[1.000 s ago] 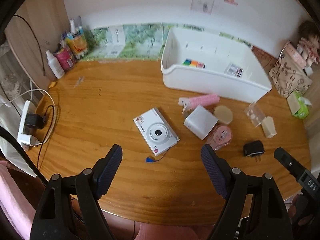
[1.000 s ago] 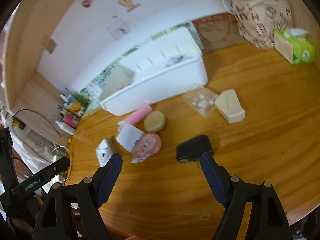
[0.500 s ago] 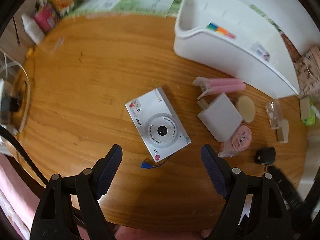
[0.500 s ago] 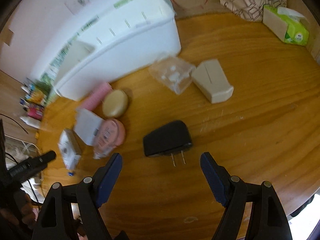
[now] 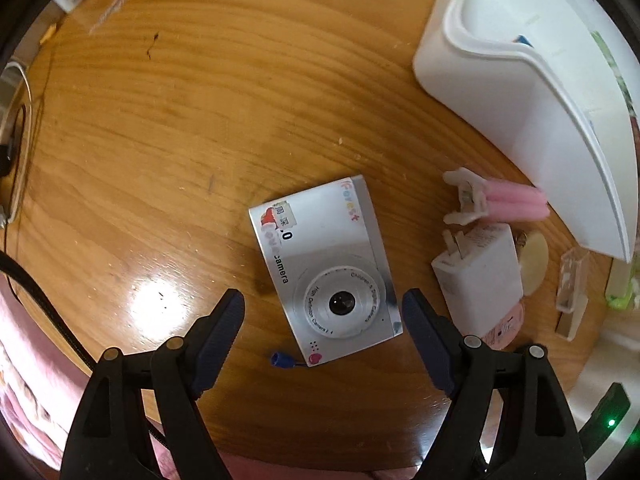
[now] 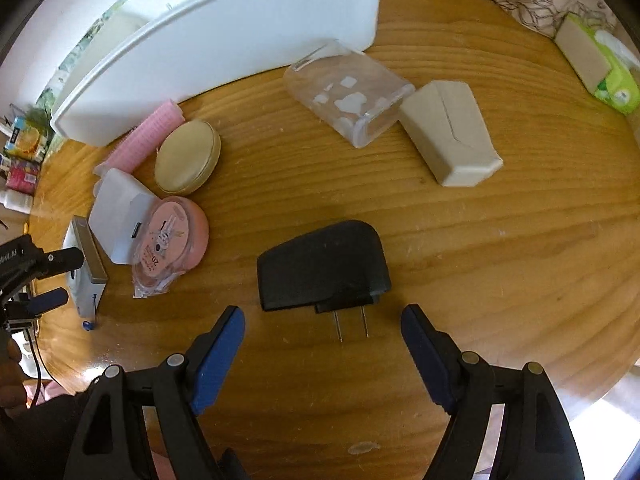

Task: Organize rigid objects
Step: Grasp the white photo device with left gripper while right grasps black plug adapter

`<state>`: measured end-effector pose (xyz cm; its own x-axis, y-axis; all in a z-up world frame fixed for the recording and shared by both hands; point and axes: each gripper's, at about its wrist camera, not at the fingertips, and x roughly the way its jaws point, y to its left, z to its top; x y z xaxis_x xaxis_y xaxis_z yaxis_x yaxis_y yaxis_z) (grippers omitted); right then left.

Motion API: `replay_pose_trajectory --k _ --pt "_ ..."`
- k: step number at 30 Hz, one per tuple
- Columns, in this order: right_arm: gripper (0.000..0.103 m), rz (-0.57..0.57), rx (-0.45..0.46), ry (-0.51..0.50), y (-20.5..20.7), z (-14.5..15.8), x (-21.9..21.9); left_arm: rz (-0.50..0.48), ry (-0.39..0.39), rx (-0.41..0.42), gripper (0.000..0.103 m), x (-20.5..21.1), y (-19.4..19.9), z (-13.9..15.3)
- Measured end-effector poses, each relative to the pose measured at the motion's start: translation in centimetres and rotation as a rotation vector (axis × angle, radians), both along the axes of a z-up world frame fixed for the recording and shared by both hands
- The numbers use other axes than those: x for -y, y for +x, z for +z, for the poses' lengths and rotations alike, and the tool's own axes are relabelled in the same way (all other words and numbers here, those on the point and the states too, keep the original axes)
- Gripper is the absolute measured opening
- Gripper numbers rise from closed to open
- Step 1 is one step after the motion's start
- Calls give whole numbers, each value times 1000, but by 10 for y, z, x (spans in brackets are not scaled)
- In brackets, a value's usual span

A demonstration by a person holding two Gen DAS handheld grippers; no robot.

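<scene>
left gripper point(image 5: 322, 310): jaws standing apart with nothing clamped; since a second ago it is coming down over the camera, which now fills far more of its view, the lens end lying between the two tips.
right gripper point(image 6: 322, 326): jaws apart and empty; it is dropping the same way towards the black plug, whose two prongs are pointing into the gap.
what the change means: both hands are lining up a grasp at once, so I judge two pick-ups are about to begin; nothing is lifted yet.
camera point(image 5: 324, 268): one, silver, lying face up on the tabletop point(image 5: 168, 128), with a small blue cord end just beside its near corner.
black plug point(image 6: 322, 266): one, lying flat, well apart from the other pieces.
white charger point(image 5: 478, 276): one, lying just to the right of the camera, its edge resting over the pink tape case.
pink tape case point(image 6: 172, 240): one, round, partly under the charger.
round cream case point(image 6: 187, 157): one, sitting just beyond the charger.
pink roller point(image 5: 514, 202): one, lying against the front wall of the bin, a white clip at its near end.
clear box point(image 6: 348, 94): one, lying on its side with white bits inside.
beige box point(image 6: 450, 132): one, touching the clear box's right end.
white bin point(image 6: 224, 44): one, standing at the far side; I judge the loose pieces are going there, and eight are waiting outside it.
tissue pack point(image 6: 604, 66): one, green, sitting far right near a patterned bag.
</scene>
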<state>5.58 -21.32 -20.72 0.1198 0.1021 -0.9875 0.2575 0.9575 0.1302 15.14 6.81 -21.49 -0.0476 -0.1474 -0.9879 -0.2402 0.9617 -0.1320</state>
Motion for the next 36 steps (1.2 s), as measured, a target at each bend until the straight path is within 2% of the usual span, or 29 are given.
replay_pose_trajectory --k 7,11,14,17,28,36 --pt "80 40 -18 -15 10 1 -8 60 -39 -36 83 -6 5 -9" --pt "73 50 -20 -31 16 3 -8 88 -53 -47 81 -13 11 -17" --pt "66 59 -25 -48 21 4 -8 98 -64 -33 74 -16 7 -16" --pt "64 73 -30 -51 29 2 -10 115 -96 -21 65 -19 9 -16" --pt "63 118 -53 -39 41 1 -28 161 -141 -19 64 -44 -4 -10" --pt "63 171 1 -53 38 21 -35 200 -143 -4 63 -63 -15 -2"
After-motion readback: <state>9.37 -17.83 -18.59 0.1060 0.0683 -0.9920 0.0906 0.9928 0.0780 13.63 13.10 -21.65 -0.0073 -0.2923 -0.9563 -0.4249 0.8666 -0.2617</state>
